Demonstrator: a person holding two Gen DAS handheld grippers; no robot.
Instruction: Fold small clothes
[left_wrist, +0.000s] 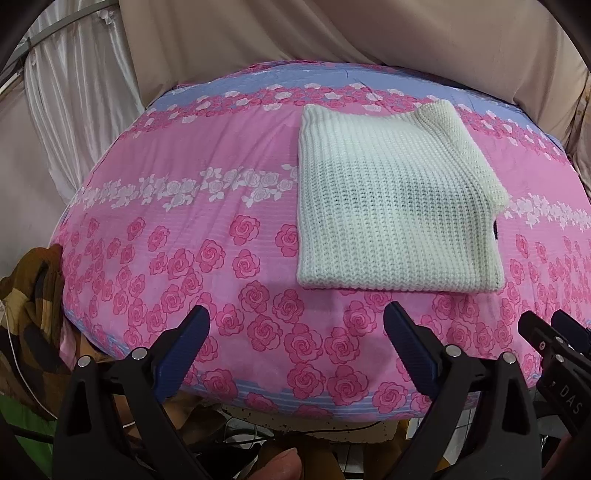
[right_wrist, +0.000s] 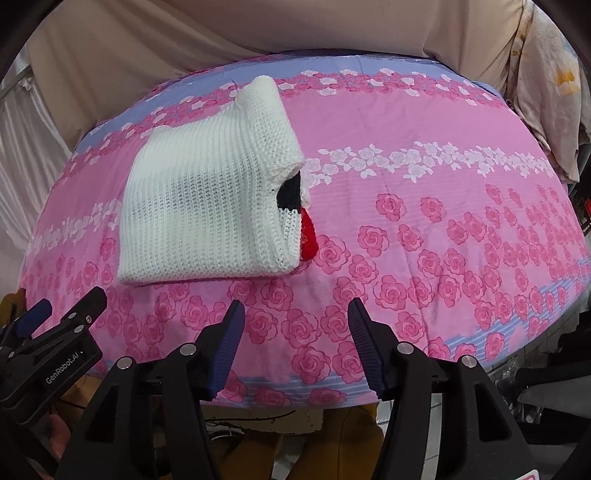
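Note:
A white knitted garment (left_wrist: 395, 206) lies folded into a flat rectangle on the pink rose-print bedcover (left_wrist: 207, 229). In the right wrist view the same garment (right_wrist: 207, 206) shows black and red knit patches (right_wrist: 306, 236) peeking out at its right edge. My left gripper (left_wrist: 297, 325) hangs open over the cover's near edge, below and left of the garment, with nothing between its blue-padded fingers. My right gripper (right_wrist: 297, 317) is open too, just short of the garment's near right corner, touching nothing. Each gripper appears at the edge of the other's view.
Beige cloth (left_wrist: 406, 33) backs the far side of the bed, and white curtains (left_wrist: 74, 92) hang at the left. A brown patterned fabric heap (left_wrist: 33, 314) sits at the left by the bed's corner. A pale floral cloth (right_wrist: 550, 92) hangs at the far right.

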